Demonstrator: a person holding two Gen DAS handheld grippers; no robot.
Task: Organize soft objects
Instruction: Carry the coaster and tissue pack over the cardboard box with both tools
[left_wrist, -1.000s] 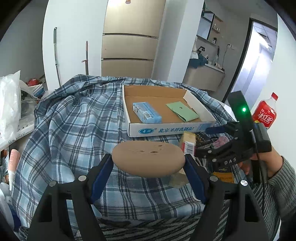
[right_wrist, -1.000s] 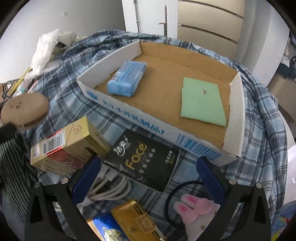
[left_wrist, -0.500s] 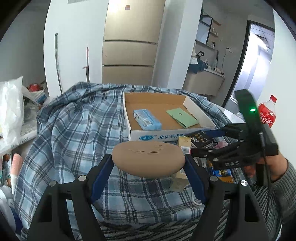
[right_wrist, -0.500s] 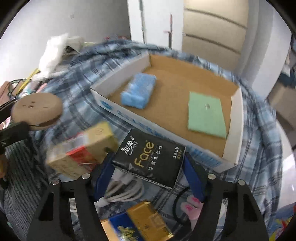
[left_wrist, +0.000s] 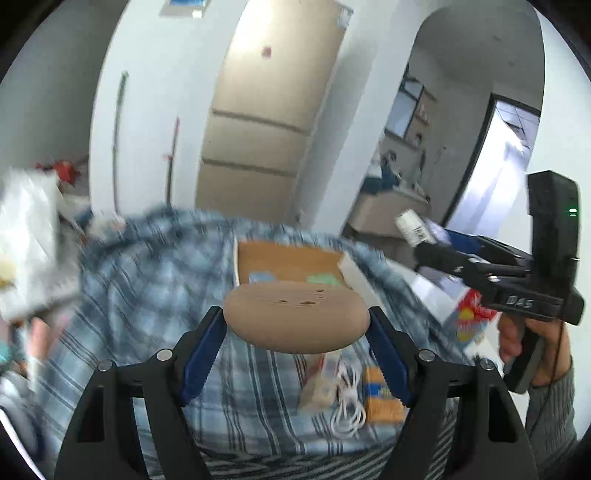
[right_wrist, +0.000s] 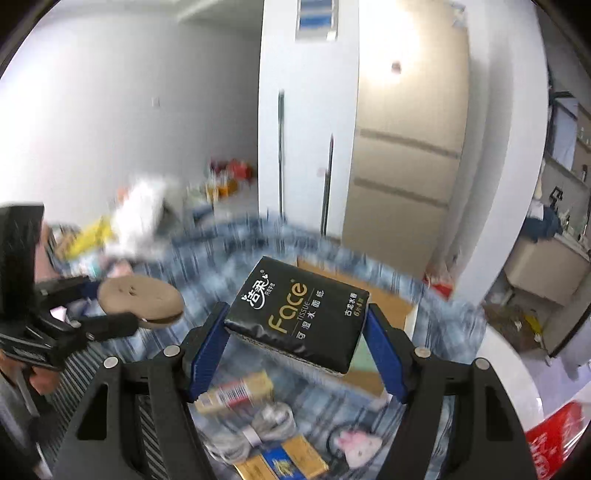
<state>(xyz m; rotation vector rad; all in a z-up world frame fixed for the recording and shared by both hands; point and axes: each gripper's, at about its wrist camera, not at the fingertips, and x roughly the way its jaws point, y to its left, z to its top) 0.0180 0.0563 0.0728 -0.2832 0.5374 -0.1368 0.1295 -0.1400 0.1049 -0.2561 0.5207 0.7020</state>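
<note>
My left gripper (left_wrist: 295, 325) is shut on a tan, round soft pad (left_wrist: 295, 317), held above the plaid cloth. My right gripper (right_wrist: 295, 325) is shut on a black "Face" tissue pack (right_wrist: 299, 314), lifted clear of the table and tilted. Behind both lies an open cardboard box (left_wrist: 288, 258), blurred, with a blue tissue pack (left_wrist: 260, 277) and a green cloth (left_wrist: 325, 278) inside. The right wrist view shows the left gripper (right_wrist: 110, 306) with the pad (right_wrist: 140, 299) at the left. In the left wrist view the right gripper (left_wrist: 443, 251) is raised at the right, in a person's hand (left_wrist: 532, 343).
On the plaid cloth (left_wrist: 147, 295) below the grippers lie a yellow box (right_wrist: 236, 391), a coiled white cable (right_wrist: 266, 424), a blue-and-gold box (right_wrist: 284, 461) and a pink plush bunny (right_wrist: 354, 443). A red bottle (right_wrist: 554, 439) stands at the right. A white bag (left_wrist: 26, 258) lies left.
The right gripper closed on the black tissue pack and lifted it off the cloth. Both grippers rose, the right one more. The left still holds the tan pad.
</note>
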